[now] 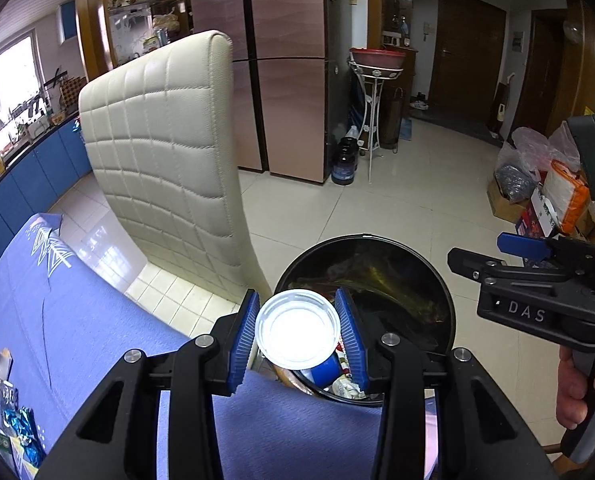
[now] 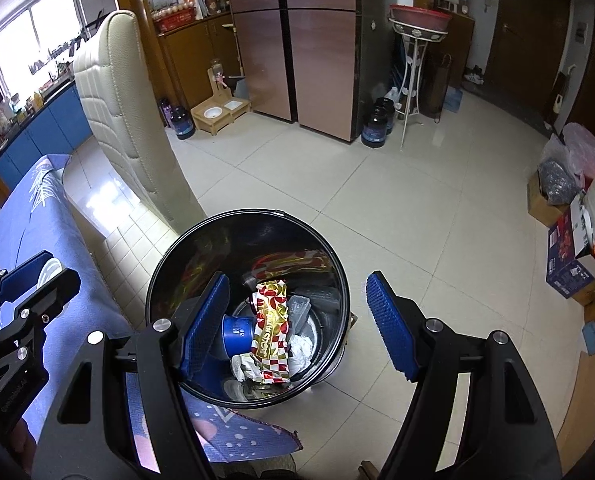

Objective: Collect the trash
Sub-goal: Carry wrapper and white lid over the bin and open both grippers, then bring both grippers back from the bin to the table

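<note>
Between the blue pads of the left gripper [image 1: 297,330] sits a white plastic cup [image 1: 297,332], clamped at its sides and hanging over the near rim of the black trash bin [image 1: 445,300]. Its open mouth faces the camera, long axis along the fingers. Wrappers already fill the bin; more packets [image 1: 17,428] lie on the tabletop [image 1: 77,320]. The right gripper [image 2: 297,320] gapes empty above the bin.
</note>
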Tool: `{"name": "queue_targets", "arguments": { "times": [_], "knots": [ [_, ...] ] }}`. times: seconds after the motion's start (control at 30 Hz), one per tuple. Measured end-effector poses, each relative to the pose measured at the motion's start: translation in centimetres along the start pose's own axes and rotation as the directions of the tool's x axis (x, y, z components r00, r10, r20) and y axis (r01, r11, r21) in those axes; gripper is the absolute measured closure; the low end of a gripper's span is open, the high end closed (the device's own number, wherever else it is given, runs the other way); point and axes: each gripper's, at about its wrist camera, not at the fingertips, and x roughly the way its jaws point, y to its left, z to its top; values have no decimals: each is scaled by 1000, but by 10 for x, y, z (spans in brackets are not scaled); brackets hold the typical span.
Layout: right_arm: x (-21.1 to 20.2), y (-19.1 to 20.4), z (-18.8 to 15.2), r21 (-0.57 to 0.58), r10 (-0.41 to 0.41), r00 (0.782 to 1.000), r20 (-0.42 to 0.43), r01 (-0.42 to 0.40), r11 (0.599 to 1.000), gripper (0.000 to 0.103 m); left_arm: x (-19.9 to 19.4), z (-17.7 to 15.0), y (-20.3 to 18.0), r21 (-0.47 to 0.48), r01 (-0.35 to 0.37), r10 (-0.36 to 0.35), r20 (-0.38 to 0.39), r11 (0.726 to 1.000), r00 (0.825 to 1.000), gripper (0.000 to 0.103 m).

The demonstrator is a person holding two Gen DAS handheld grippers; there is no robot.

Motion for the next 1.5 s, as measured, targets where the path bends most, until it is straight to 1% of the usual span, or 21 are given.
{"name": "queue_targets", "arguments": {
  "times": [0.23, 0.33, 0.37, 0.4, 0.43, 0.47, 0.53, 0.67, 0.83, 1.0, 1.23, 1.5],
  "knots": [
    [-2, -12, 1, 21, -12, 1000, 6, 12, 1000, 31, 3, 10, -14, 35, 34, -34, 4, 999, 999, 64],
    [-3, -18, 1, 32, -18, 1000, 12, 18, 999, 31, 3, 16, -20, 49, 68, -69, 8, 996, 998, 62],
    [-3, -20, 1, 34, -21, 1000, 12, 21, 999, 31, 3, 18, -21, 47, 76, -76, 8, 996, 997, 58],
    [-3, -21, 2, 36, -21, 1000, 12, 21, 999, 31, 3, 19, -22, 43, 78, -78, 9, 996, 997, 42],
    [-3, -21, 2, 39, -22, 1000, 12, 22, 999, 31, 3, 21, -21, 29, 77, -77, 17, 997, 997, 29],
    [-3, -22, 2, 42, -23, 1000, 14, 22, 999, 31, 1, 22, -20, 14, 75, -76, 28, 997, 997, 28],
    [-4, -23, 2, 45, -21, 1000, 17, 20, 999, 31, 1, 23, -18, -8, 85, -85, 34, 996, 996, 27],
    [-6, -21, 3, 40, -15, 1000, 19, 14, 999, 31, 2, 21, -17, -6, 70, -70, 26, 998, 997, 27],
    [-9, -12, 2, 18, -3, 1000, 20, 3, 1000, 31, -2, 17, -9, -33, 50, -50, 21, 998, 999, 27],
    [-16, 2, 4, -19, 15, 999, 34, -14, 1000, 31, -8, 12, 1, -57, 33, -32, 17, 998, 999, 27],
    [-25, 22, 4, -66, 44, 998, 45, -41, 997, 31, -28, 6, 18, -92, -2, 6, 40, 996, 999, 27],
    [-38, 59, -2, -137, 94, 994, 52, -86, 987, 31, -53, -11, 45, -147, -57, 64, 43, 987, 997, 27]
  ]
}}
